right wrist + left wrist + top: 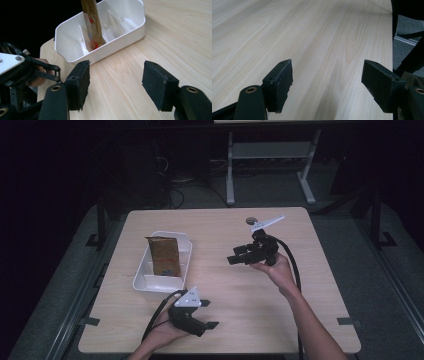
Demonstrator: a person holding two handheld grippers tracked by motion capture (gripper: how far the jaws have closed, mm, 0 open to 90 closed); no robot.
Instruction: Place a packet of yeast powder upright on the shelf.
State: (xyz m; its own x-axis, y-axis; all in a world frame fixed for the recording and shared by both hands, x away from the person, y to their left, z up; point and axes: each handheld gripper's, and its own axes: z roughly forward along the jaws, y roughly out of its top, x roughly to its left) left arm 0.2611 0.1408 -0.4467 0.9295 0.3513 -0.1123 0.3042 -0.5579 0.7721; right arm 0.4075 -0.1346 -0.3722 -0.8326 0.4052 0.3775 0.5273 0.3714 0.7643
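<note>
Left tongs [209,314] near the front edge of the desk [240,320], low over bare wood, jaws spread wide with nothing between them; the left gripper view confirms this, pads [279,82] well apart over plain grain.

Right tongs [235,256] farther in, mid-desk on the right, held above the surface and aimed left toward the white tray [186,240]. Jaws released, empty; pads [81,83] apart in the right gripper view.

Brown packet [164,255] stands roughly upright, slightly tilted, inside the tray, in a middle compartment between dividers [110,21]. Tray sits left of centre, well apart from both tongs.

Judgement: either the packet is placed and the hands clear, or a reach for it is starting; I cannot tell which. A pick would call for the right tongs to close in over the tray rim, straddle the packet's thin faces, then clamp without tipping the tray.
</note>
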